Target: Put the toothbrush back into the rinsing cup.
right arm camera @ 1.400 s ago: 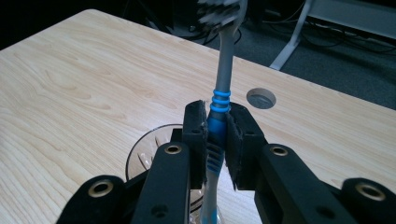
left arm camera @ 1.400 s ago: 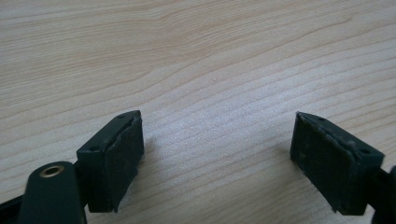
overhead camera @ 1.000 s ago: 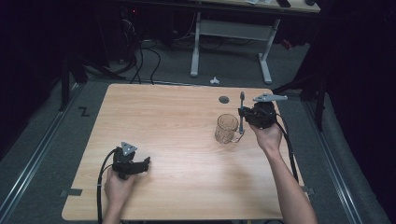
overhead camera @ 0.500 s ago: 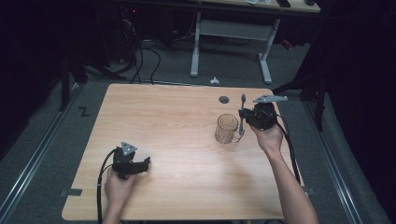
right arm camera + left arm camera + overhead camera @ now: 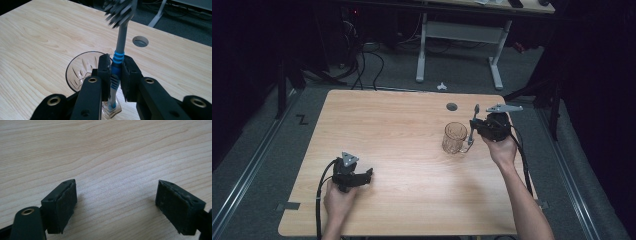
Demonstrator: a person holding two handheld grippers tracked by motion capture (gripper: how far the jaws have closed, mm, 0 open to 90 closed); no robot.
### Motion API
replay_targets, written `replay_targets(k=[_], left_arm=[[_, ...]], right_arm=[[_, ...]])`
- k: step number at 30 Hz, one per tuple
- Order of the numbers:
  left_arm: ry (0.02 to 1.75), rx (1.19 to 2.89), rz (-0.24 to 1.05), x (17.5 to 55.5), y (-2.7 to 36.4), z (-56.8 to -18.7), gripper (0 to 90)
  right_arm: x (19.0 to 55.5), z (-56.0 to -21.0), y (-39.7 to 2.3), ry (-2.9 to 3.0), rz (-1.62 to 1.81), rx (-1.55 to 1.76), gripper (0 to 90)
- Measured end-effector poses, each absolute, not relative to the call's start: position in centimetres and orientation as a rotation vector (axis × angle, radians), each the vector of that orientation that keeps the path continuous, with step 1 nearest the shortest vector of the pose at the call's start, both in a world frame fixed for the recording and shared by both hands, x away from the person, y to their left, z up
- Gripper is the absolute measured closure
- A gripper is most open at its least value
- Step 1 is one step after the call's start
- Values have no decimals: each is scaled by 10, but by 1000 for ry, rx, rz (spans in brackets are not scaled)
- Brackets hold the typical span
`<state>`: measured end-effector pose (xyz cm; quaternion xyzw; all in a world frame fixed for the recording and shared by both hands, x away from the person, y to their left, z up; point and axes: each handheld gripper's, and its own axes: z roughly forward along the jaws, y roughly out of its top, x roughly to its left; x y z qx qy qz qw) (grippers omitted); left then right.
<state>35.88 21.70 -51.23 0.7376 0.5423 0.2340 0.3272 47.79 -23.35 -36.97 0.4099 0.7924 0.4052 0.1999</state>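
A grey and blue toothbrush (image 5: pixel 117 60) stands upright between the pads of my right gripper (image 5: pixel 116 68), which is shut on its handle, bristles up. In the high view the toothbrush (image 5: pixel 472 127) is held just right of a clear glass mug (image 5: pixel 455 137) on the wooden table (image 5: pixel 402 150), next to the mug's handle. In the right gripper view the glass mug (image 5: pixel 81 71) sits just beyond and below the jaws. My left gripper (image 5: pixel 362 177) rests low at the table's front left; its jaws stand wide apart over bare wood, with nothing between its pads (image 5: pixel 62 202).
A round cable hole (image 5: pixel 452 106) lies in the table behind the mug. The table's right edge is close to the right hand. A white desk frame (image 5: pixel 457 45) and cables stand on the floor beyond the far edge.
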Motion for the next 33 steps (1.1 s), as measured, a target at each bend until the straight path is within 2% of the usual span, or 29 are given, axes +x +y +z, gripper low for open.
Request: replay_targets(k=[33], left_arm=[[1420,1932,613,359,217,-512,181]], right_arm=[[478,-380,-227,2274,1065,1138,790]])
